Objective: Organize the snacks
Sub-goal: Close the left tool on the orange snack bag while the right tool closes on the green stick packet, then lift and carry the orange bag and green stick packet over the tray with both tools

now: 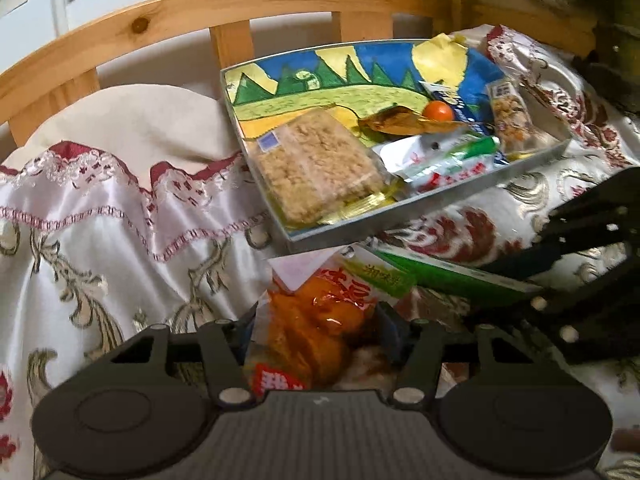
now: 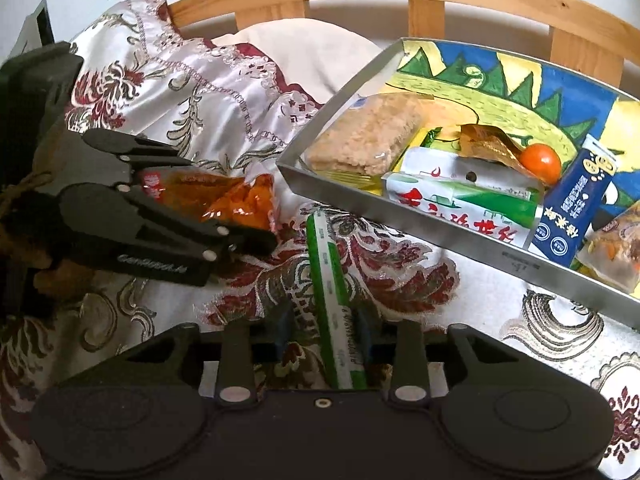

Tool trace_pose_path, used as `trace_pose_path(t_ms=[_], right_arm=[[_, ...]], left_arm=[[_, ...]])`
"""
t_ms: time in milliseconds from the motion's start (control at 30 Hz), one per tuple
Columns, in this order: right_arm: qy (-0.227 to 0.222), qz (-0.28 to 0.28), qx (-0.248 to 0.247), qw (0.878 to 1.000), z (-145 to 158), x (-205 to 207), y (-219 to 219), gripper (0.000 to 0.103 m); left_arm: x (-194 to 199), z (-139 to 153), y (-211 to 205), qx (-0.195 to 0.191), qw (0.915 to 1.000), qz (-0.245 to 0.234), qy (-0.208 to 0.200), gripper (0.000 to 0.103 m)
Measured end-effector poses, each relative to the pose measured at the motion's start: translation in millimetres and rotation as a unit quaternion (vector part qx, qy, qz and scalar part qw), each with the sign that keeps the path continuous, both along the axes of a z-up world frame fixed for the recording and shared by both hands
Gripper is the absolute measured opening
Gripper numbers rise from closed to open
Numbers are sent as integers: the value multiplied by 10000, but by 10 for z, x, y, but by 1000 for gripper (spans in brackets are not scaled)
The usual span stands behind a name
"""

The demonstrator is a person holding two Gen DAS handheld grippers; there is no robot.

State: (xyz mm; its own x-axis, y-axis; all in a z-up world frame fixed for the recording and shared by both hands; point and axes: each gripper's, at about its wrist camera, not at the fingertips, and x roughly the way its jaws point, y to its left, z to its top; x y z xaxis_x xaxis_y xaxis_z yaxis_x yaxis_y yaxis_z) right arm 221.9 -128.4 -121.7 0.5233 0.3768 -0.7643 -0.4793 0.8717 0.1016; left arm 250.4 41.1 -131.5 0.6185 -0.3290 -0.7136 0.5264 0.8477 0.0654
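An orange snack packet (image 1: pixel 316 336) sits between the fingers of my left gripper (image 1: pixel 318 324), which is shut on it just above the flowered bedspread. The right wrist view shows the same packet (image 2: pixel 236 200) in that gripper (image 2: pixel 228 200) at the left. A long green and white box (image 2: pixel 336 320) runs between the blue pads of my right gripper (image 2: pixel 324 320), tight against the right pad, and the gripper is shut on its near end. From the left wrist view the box (image 1: pixel 452 276) lies low over the bed, with the right gripper (image 1: pixel 500 288) at its right end.
A metal tray (image 1: pixel 360 228) with a painted floor lies tilted on the bed just beyond both snacks. It holds a puffed-rice block (image 1: pixel 316 168), green and white packets (image 1: pixel 444 160), an orange ball (image 1: pixel 438 112), a blue sachet and a nut bar. A wooden headboard (image 1: pixel 240 8) and a pillow stand behind.
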Motion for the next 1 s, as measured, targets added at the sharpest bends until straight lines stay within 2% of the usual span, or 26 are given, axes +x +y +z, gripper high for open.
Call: trace_pose_path(t_ms=[100,233,367,533,567,667,833,900,1000], right_arm=[[-5,45,-77,10000,17,-21,22,19],[-96,122,-242,9996,33,-66,59,19],[-337,345,-656,9967,54,-137,142,19],[-980,903,-1562,9787,26,-299,296,18],[-1111,1019,-1719,9735,16,-335,317,18],[-1305,1165,-1921,9657,7,-396,327,18],[-1527,1222,-2140,9571,2,-437,306,18],[-1546,1207,-2132,9571,19,-443,290,18],[-1566,1187,-2104,9577,48,-458,265,18]], left_arm=[[-78,27,20,-58,9999,3,130,61],[-119,54,-12,-41,9995,191,234,61],[-112,82,-81,43,9968,675,425,61],[-99,148,-92,-142,9901,1189,729,61],[-112,164,-87,-177,9892,1259,727,56],[-155,230,-92,-246,9870,1418,714,54],[-210,211,-132,-97,9881,1386,666,53],[-224,199,-143,-33,9895,1307,615,56],[-199,134,-149,57,9896,1227,744,60]])
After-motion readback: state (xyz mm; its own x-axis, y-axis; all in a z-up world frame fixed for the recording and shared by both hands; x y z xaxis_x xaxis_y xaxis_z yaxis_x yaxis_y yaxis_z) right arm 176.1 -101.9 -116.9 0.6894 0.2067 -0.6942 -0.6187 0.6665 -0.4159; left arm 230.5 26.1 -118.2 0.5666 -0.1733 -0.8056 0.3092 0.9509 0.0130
